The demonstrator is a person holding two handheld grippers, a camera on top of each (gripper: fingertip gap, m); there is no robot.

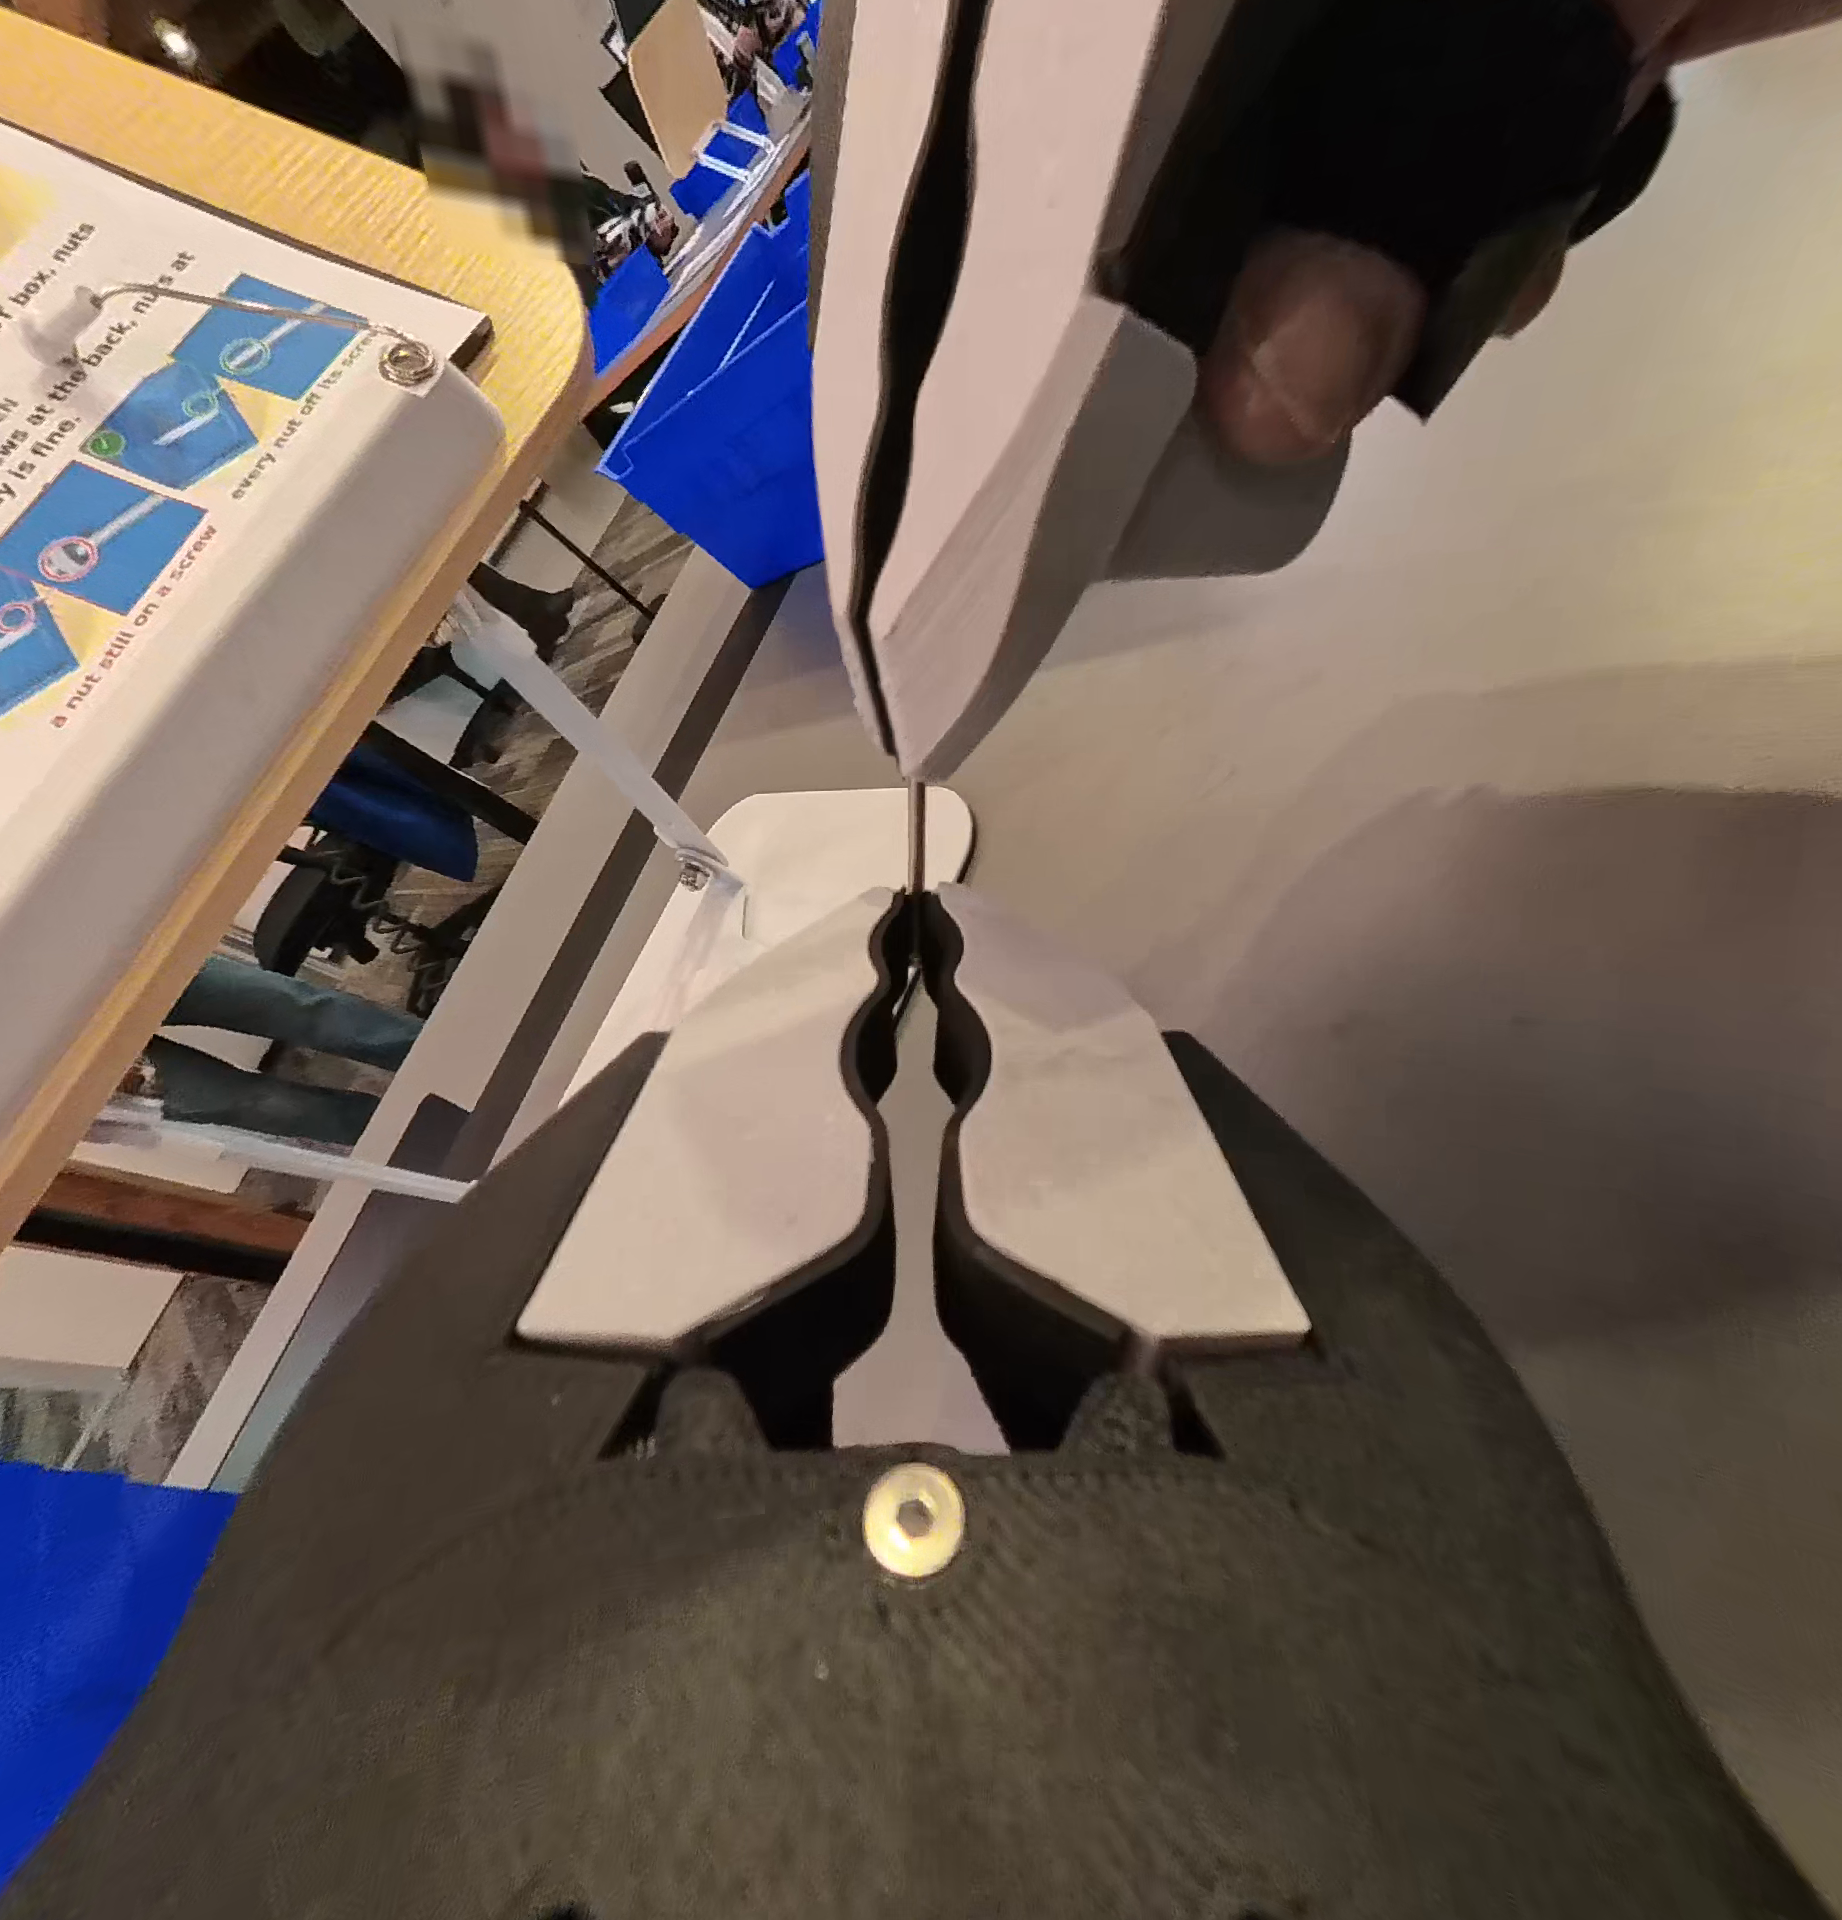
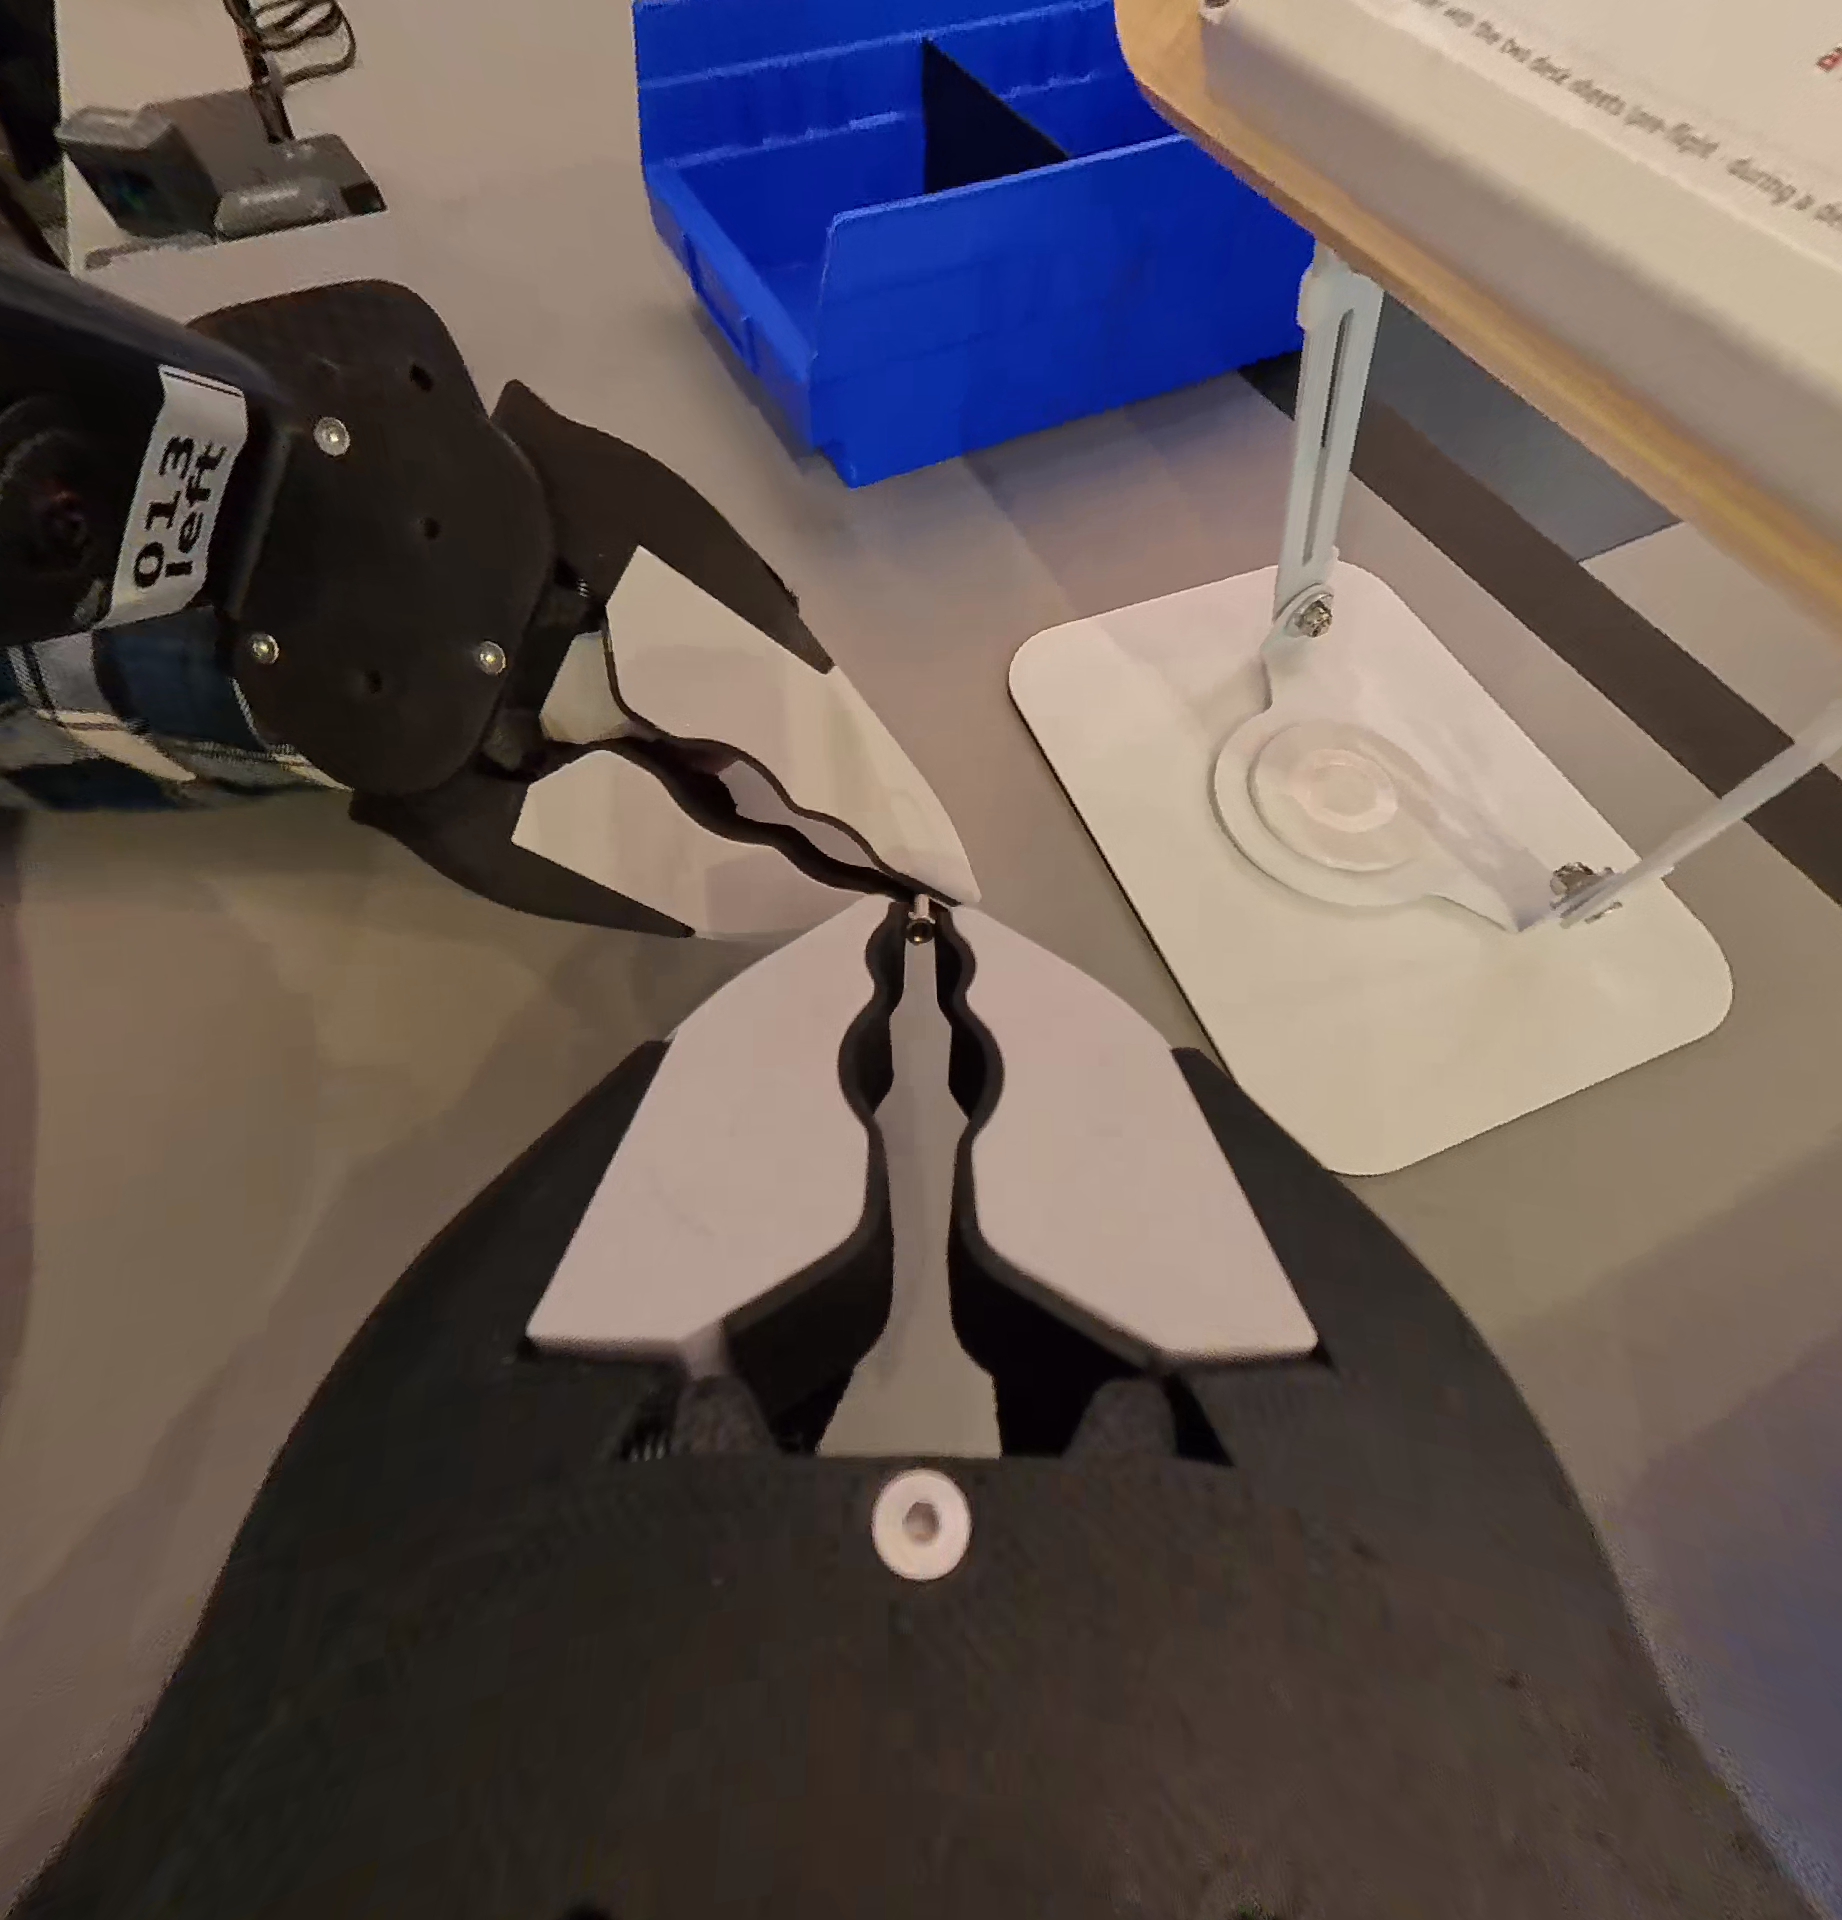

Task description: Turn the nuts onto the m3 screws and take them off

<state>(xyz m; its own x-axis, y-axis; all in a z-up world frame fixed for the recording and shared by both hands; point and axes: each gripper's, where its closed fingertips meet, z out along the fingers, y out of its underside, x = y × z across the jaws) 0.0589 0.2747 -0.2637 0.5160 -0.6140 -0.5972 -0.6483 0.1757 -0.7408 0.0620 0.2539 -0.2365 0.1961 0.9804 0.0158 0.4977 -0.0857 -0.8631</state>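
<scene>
A grey table (image 2: 273, 1091) carries a blue divided bin (image 2: 896, 260) and a white stand base (image 2: 1364, 935) beneath a tilted board bearing a printed sheet (image 1: 117, 468). Over the table just beside the base, the left gripper (image 1: 912, 904) and the right gripper (image 2: 919, 920) meet tip to tip, each with its fingers clamped on an end of one thin metal screw (image 1: 915, 836), held in the air between them.

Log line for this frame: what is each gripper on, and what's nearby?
left gripper: shut on thin metal screw | right gripper: shut on same screw's other end | near: white stand base, blue bin
</scene>
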